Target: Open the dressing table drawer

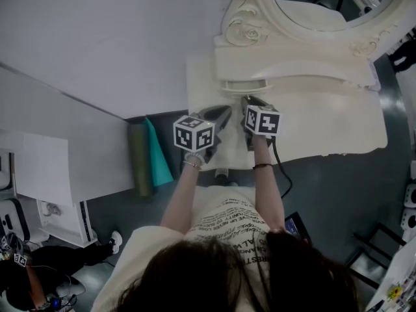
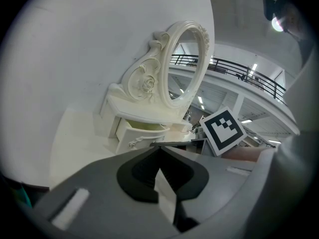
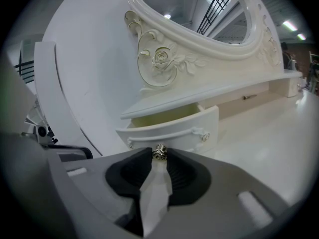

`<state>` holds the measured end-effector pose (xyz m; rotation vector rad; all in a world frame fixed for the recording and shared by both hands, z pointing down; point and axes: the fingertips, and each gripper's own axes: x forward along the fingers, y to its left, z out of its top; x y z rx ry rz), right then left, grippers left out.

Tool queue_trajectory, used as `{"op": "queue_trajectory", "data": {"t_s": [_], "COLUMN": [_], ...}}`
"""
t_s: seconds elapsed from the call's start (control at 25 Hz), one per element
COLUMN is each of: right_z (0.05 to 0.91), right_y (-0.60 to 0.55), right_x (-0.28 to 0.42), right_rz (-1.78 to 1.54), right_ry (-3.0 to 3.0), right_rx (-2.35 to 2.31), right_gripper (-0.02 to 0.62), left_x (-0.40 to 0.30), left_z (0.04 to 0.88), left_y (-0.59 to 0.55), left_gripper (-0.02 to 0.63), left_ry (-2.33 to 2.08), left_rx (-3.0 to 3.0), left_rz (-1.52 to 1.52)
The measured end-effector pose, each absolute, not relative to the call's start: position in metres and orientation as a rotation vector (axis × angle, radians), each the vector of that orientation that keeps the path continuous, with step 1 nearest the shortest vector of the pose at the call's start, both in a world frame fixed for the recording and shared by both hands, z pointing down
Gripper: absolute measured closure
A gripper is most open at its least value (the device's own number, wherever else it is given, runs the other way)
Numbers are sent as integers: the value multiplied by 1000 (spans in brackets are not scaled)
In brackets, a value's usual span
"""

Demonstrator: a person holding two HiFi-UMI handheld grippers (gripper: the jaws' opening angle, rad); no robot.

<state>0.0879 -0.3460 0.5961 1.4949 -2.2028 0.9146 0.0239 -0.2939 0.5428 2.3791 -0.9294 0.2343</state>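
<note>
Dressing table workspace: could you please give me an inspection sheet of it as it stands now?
Surface: dressing table top is cream and bare.
Job's things: drawer partly pulled out, with a metal knob on its front.
Clutter: nothing seen.
Grippers: right gripper shut on the knob; left gripper shut, empty, clear of the drawer.
Cables: black cable runs beside the right forearm.
Surroundings: oval mirror, white wall, olive roll on the floor.
</note>
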Motion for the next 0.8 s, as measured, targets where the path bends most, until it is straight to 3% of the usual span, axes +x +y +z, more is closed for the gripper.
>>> {"op": "queue_trajectory", "data": {"t_s": [0.8], "right_z": [598], "right_y": [-333], "right_x": [88], "right_rz": [928], "right_ry": [-2206], "right_rx": [1484], "right_gripper": [495], "left_x": [25], "left_z": [543], "left_y": [-281], "left_gripper": [606], "left_ry": [-938], "left_rx": [2377], "left_rz": [228]}}
